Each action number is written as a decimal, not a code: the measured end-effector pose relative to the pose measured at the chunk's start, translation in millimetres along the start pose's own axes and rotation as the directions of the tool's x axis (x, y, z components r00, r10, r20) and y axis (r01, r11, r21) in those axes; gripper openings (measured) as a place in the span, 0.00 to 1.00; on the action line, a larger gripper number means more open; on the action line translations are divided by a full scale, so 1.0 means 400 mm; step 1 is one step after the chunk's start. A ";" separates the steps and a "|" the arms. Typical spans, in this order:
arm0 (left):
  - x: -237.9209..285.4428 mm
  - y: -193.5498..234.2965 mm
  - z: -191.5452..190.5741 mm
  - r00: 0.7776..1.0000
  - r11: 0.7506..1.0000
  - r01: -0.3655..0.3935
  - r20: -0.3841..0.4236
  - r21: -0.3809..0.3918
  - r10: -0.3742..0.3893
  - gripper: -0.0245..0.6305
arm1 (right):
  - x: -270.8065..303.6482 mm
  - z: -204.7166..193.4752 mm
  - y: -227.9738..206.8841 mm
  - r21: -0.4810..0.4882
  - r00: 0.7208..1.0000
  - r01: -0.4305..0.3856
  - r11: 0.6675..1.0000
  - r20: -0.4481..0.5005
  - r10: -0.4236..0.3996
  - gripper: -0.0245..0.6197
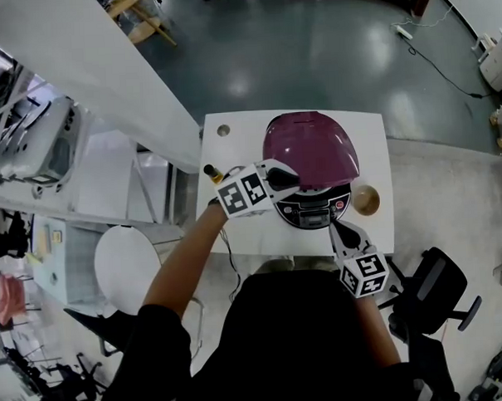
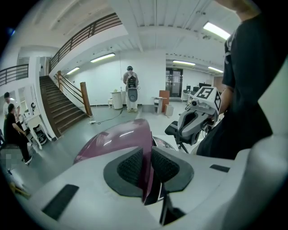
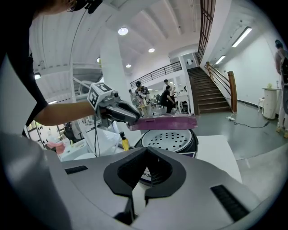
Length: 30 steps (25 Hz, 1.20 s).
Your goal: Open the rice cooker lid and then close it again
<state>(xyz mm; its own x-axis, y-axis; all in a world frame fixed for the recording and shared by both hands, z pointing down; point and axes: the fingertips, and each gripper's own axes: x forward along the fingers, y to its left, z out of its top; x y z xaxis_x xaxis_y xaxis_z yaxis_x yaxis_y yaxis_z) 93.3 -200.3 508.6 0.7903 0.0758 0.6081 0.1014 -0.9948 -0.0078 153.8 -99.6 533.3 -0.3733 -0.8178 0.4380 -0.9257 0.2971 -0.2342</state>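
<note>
The rice cooker (image 1: 314, 209) stands on a white table (image 1: 236, 229). Its purple lid (image 1: 311, 147) is partly raised. In the right gripper view the lid (image 3: 166, 122) hovers above a perforated metal plate (image 3: 168, 138) on top of the pot. My left gripper (image 1: 293, 184) is shut on the lid's front edge; in the left gripper view the purple rim (image 2: 117, 134) runs between the pads (image 2: 132, 165). My right gripper (image 1: 335, 227) is shut and empty, low at the cooker's front right, pointing at its body (image 3: 146, 168).
A small yellow-capped bottle (image 1: 210, 171) stands left of the cooker. A round wooden piece (image 1: 366, 200) lies at its right. A black office chair (image 1: 433, 291) is at the right, a white round stool (image 1: 125, 263) at the left. A cable hangs off the table's front.
</note>
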 end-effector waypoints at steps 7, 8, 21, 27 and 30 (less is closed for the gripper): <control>0.023 -0.021 -0.036 1.000 1.000 0.017 -0.005 -0.022 -0.017 0.12 | 0.020 -0.009 0.013 0.010 1.000 -0.013 1.000 -0.019 0.013 0.04; 0.027 -0.025 -0.041 1.000 1.000 0.019 -0.007 -0.025 -0.019 0.12 | 0.021 -0.009 0.011 0.012 1.000 -0.011 1.000 -0.020 0.012 0.04; 0.059 -0.042 -0.084 0.998 0.997 0.052 -0.019 -0.051 -0.053 0.11 | 0.045 -0.006 0.005 0.021 0.999 -0.013 1.000 -0.036 0.013 0.04; 0.075 -0.045 -0.103 0.999 0.997 0.040 -0.024 -0.063 -0.041 0.07 | 0.045 -0.005 -0.001 0.026 0.999 -0.009 1.000 -0.043 0.010 0.04; 0.084 -0.045 -0.112 0.999 0.997 0.038 -0.031 -0.067 -0.040 0.06 | 0.047 -0.009 -0.009 0.028 0.999 -0.006 1.000 -0.049 0.008 0.04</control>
<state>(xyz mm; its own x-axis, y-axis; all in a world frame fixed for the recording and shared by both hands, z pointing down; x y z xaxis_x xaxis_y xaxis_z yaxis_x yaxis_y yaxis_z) 90.8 -182.7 564.6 0.7665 0.1132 0.6322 0.0901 -0.9936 0.0686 149.9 -114.3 545.4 -0.3828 -0.7906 0.4780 -0.9213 0.2883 -0.2609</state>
